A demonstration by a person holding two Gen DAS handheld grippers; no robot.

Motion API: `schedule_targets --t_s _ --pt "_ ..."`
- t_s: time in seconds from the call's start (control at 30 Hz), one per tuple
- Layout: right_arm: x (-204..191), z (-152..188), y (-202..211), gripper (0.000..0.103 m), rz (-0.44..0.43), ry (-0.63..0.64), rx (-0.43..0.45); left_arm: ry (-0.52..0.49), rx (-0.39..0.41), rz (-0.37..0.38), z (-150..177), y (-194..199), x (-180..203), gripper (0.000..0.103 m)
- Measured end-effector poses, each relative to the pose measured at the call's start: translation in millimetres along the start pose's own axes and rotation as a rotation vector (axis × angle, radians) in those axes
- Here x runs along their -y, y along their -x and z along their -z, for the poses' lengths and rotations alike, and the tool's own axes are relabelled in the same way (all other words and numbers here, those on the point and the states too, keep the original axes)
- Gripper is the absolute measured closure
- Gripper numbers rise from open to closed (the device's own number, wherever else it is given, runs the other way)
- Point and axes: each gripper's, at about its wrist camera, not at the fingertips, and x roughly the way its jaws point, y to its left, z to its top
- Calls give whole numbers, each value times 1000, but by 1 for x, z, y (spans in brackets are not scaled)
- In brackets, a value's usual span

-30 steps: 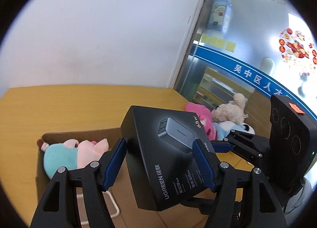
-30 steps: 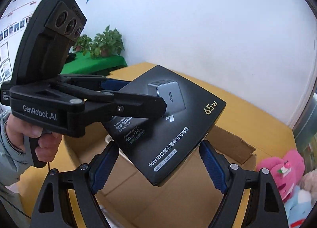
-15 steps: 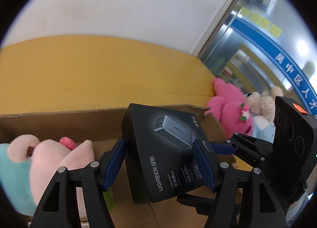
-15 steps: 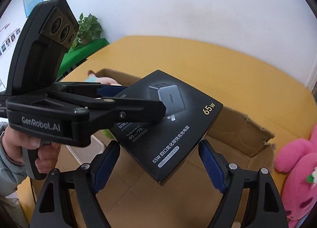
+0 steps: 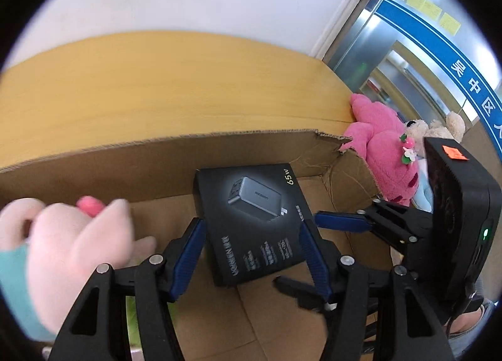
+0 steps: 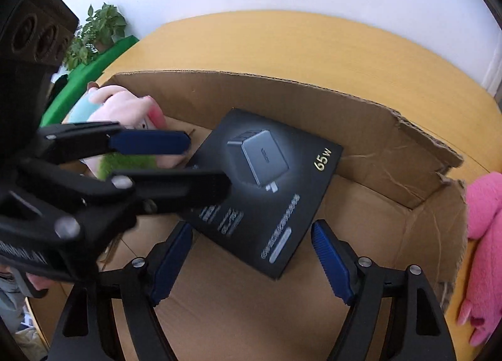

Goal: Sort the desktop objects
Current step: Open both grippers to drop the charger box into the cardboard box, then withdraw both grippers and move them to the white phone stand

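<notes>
Your left hand-held gripper (image 5: 252, 259) pinches the charger box (image 5: 252, 223) low inside the carton (image 6: 392, 153); the right hand-held gripper (image 6: 251, 262) gapes, holding nothing. Plush (image 6: 484, 235) at 3 o'clock remains unsorted on the tabletop (image 6: 313, 44).
</notes>
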Motion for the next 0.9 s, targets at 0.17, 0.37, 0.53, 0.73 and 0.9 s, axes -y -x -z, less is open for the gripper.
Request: schedule_targets --t_s 0.17,0.37,0.53,0.73,0.9 --pt "-10 28 60 24 21 -110 127 -78 153 -40 17 65 19 42" --pt "-65 93 161 0 130 -93 405 -168 437 -140 68 166 53 25" --pt "-126 143 191 0 221 -71 512 -161 507 -150 122 207 63 24" --pt "-169 182 196 0 308 -101 545 -65 557 -146 179 229 54 24" --pt "-192 202 200 0 330 -84 541 -43 562 -166 204 230 55 24"
